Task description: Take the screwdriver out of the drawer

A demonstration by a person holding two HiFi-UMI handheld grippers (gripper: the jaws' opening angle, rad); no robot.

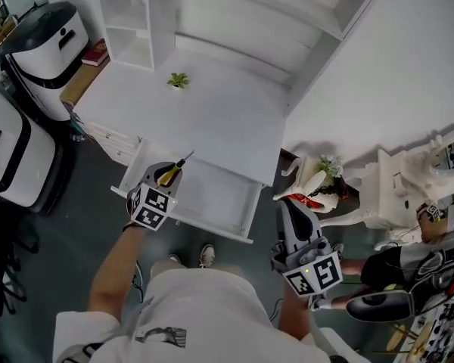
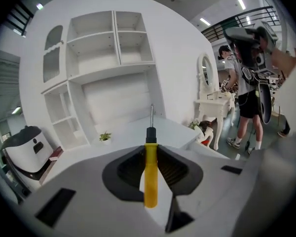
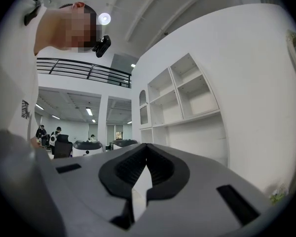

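Note:
A screwdriver (image 2: 151, 168) with a yellow handle, black collar and thin metal shaft is clamped between the jaws of my left gripper (image 2: 150, 154), its shaft pointing away toward the desk. In the head view the left gripper (image 1: 169, 174) holds the screwdriver (image 1: 172, 172) above the left end of the open white drawer (image 1: 212, 195). My right gripper (image 1: 289, 216) hangs to the right of the drawer, off the desk's front corner. In the right gripper view its jaws (image 3: 144, 174) are closed together with nothing between them, facing the white shelving.
The white desk (image 1: 204, 116) carries a small green plant (image 1: 178, 80) and shelf units (image 1: 129, 21) at the back. White-and-black machines (image 1: 41, 51) stand at the left. A white vanity (image 1: 397, 184) and a person (image 1: 408, 267) are at the right.

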